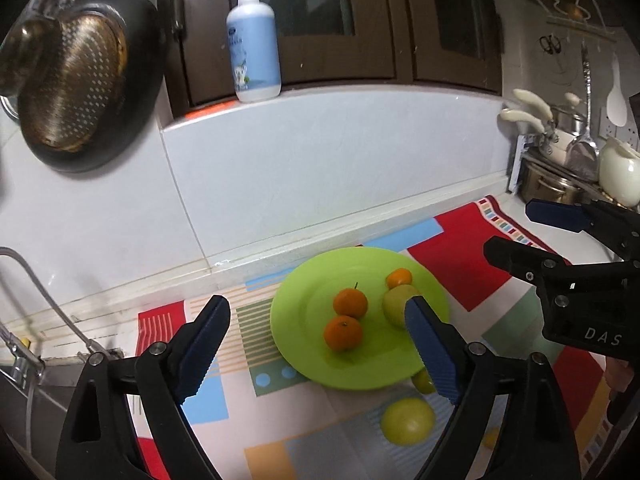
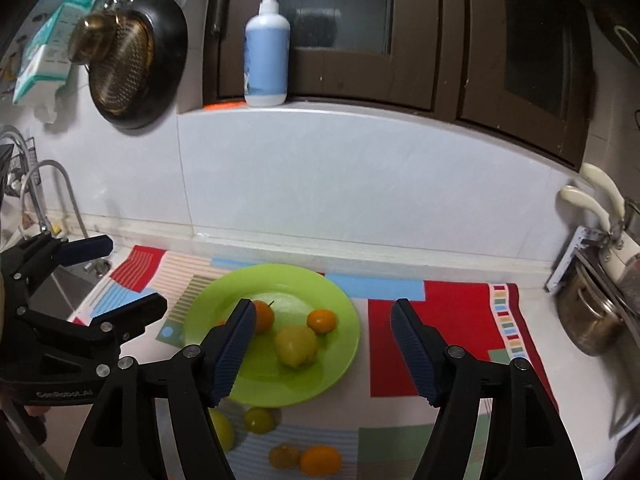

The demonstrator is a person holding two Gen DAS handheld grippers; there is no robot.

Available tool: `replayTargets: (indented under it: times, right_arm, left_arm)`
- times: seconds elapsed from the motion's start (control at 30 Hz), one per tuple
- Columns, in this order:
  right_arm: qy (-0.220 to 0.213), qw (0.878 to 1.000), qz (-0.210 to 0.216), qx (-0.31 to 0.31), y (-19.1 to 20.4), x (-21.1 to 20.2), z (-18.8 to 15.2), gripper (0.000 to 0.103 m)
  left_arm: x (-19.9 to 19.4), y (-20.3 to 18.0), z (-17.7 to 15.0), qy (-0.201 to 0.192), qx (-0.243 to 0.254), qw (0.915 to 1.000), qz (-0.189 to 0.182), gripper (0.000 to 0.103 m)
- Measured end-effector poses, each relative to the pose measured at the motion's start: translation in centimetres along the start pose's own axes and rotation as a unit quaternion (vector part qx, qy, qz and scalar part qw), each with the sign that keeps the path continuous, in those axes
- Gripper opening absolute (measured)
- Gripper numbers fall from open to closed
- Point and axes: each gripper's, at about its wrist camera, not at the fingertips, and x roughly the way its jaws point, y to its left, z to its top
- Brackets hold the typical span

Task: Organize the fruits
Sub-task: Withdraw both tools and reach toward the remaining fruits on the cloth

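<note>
On the green plate [image 2: 340,368], three oranges and one yellow-green fruit [image 2: 296,345] are already sitting, while loose fruit is lying on the patterned mat [image 2: 460,320] just off the plate's near rim: two green ones [image 1: 407,421] and, nearer still, two oranges [image 2: 321,460]. Both hand-held grippers are hovering above the plate with jaws spread and empty, the left hand-held gripper [image 1: 316,354] over its left side and the right hand-held gripper [image 2: 324,350] over its right. The loose fruit is lying below and toward the holder from both, so either would likely be drawing back and dipping; the right one seems nearer the oranges.
</note>
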Motion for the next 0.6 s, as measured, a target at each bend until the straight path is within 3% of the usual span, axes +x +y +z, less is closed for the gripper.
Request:
replayTargets:
  times: [0.3, 0.6]
  right_arm:
    - [-0.019, 0.999, -0.036, 0.003, 0.2, -5.0, -2.7, 0.072]
    - [0.007, 0.998, -0.056, -0.007, 0.8, -7.3, -6.6, 0.072]
  left_arm:
    - [-3.8, -1.7, -2.8, -0.016, 0.015, 0.9998, 0.0, 0.094]
    - [-4.5, -3.5, -7.0, 0.018, 0.033, 0.9993, 0.001, 0.095]
